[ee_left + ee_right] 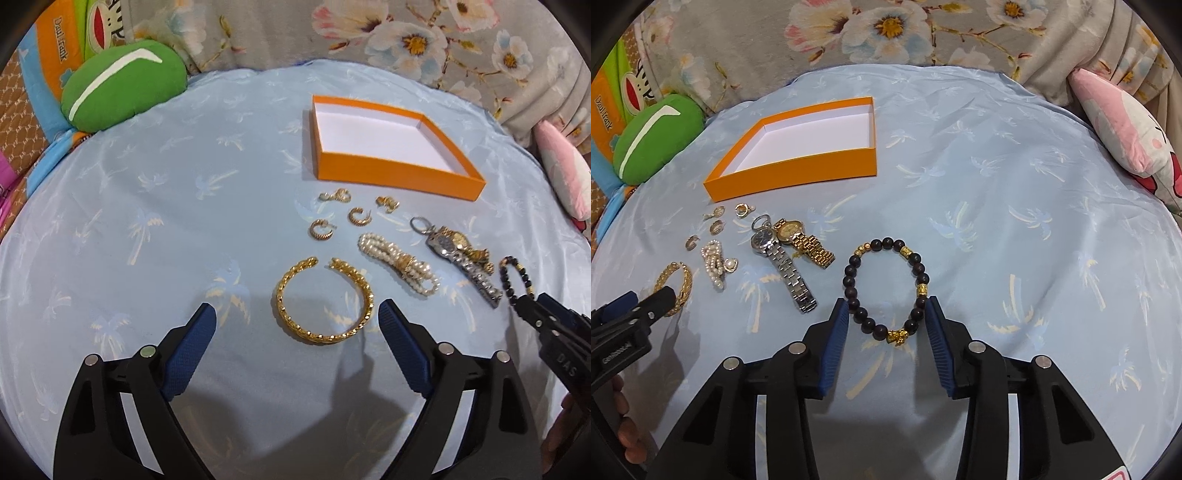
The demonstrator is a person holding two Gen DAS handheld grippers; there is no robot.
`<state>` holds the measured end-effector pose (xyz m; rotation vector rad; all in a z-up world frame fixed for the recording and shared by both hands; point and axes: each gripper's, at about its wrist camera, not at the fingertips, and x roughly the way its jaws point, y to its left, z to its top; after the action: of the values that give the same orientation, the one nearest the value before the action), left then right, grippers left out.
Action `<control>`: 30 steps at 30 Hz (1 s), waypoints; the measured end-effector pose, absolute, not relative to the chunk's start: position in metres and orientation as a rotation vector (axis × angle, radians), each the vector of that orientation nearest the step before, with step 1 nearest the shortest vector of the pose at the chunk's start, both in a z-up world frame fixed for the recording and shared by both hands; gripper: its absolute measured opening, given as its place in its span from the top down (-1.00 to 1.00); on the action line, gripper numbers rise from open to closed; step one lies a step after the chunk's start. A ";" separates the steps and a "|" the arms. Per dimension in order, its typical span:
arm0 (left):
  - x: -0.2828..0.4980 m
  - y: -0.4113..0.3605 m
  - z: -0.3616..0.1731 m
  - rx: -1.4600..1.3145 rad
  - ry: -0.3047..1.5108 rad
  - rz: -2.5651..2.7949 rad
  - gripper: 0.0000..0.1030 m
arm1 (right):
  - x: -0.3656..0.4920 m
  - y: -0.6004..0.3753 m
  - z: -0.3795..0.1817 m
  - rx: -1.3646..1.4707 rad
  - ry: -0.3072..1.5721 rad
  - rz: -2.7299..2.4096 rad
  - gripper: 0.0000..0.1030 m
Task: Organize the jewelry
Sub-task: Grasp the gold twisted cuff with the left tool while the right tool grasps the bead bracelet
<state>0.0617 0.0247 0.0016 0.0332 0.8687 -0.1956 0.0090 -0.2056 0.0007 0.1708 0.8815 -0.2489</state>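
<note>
Left wrist view: left gripper (297, 326) spread wide, empty, low centre; gold bangle (324, 300) between tips, untouched. Orange box (393, 173) upper right, empty. Bangle likely stiff, light, slippery; take across rim.

Right wrist view: right gripper (886, 317) narrowed around beaded bracelet (886, 287) at centre, right pad touching beads, left just beside; not gripped yet. Beads probably loose, rolling; pinch across lower strand. Silver watch (783, 264) left of centre.

Glossy gold metal bangle (324, 300) on satiny blue cloth (147, 221) (matt orange card box (391, 173)).
</note>
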 end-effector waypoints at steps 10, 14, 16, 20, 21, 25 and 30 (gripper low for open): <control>0.074 0.009 -0.012 0.081 0.915 -0.172 -0.71 | 0.007 -0.214 0.001 0.172 0.873 -0.285 0.08; 0.078 0.006 -0.016 0.093 0.912 -0.149 -0.80 | 0.010 -0.216 0.001 0.160 0.869 -0.296 -0.28; 0.080 0.006 -0.016 0.094 0.910 -0.150 -0.80 | 0.013 -0.216 -0.002 0.158 0.881 -0.291 -0.29; 0.082 0.004 -0.016 0.097 0.906 -0.157 -0.75 | 0.019 -0.215 -0.008 0.155 0.902 -0.287 -0.29; 0.080 0.004 -0.015 0.099 0.901 -0.164 -0.66 | 0.019 -0.215 -0.008 0.153 0.903 -0.287 -0.29; 0.078 0.001 -0.012 0.107 0.883 -0.186 -0.32 | 0.021 -0.215 -0.009 0.158 0.903 -0.287 -0.29; 0.078 0.002 -0.009 0.091 0.884 -0.217 -0.10 | 0.024 -0.215 -0.009 0.159 0.900 -0.284 -0.29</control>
<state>0.0776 0.0021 -0.0092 0.0909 0.8843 -0.2166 0.0245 -0.2149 -0.0091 0.1594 0.9002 -0.2845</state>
